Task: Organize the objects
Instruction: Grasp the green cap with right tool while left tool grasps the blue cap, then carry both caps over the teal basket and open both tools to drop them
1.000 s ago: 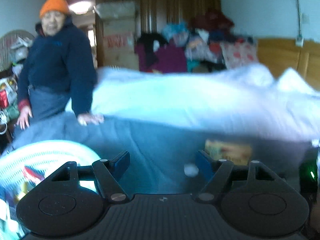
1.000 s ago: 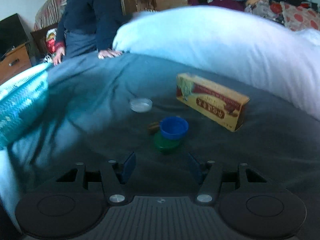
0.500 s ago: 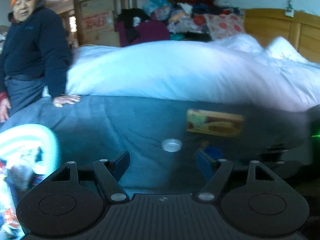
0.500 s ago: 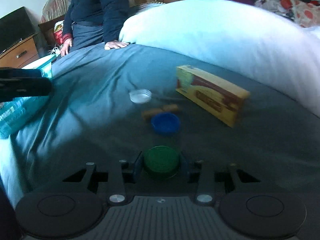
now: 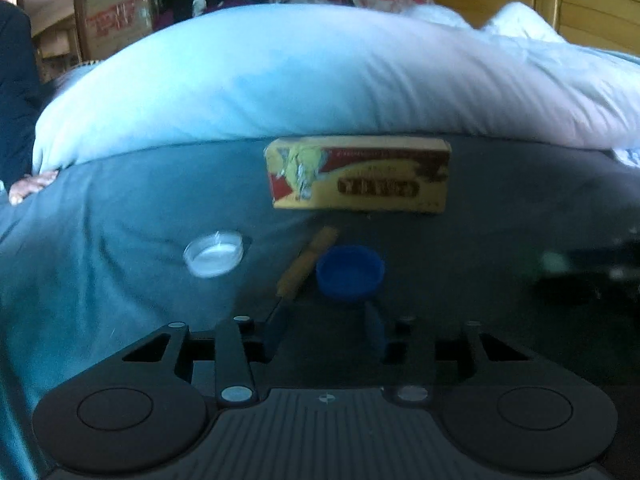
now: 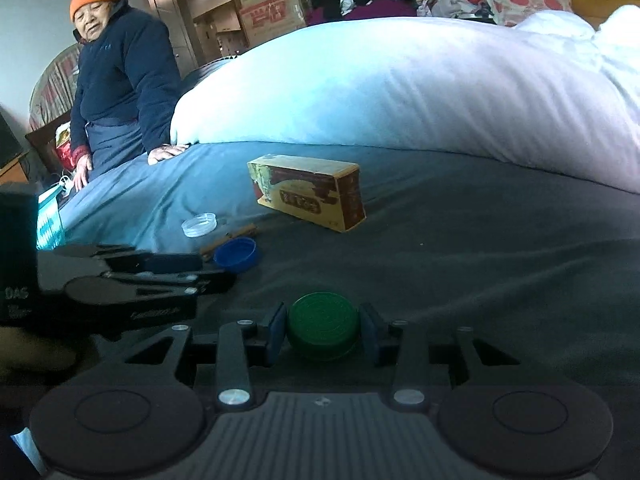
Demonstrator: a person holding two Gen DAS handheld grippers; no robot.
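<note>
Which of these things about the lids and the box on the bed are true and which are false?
1. The right gripper is squeezing the green lid. True.
2. The blue lid sits on top of the yellow box. False: it lies on the grey sheet, nearer than the box.
3. The left gripper holds the clear lid. False: it is open and empty.
4. A white duvet is piled behind the box. True.

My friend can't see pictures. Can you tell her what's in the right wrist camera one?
The right hand-held gripper squeezes a green lid above a dark bed sheet. Beyond lie a blue lid, a clear lid and a yellow box, with the left hand-held gripper reaching toward the blue lid.
</note>
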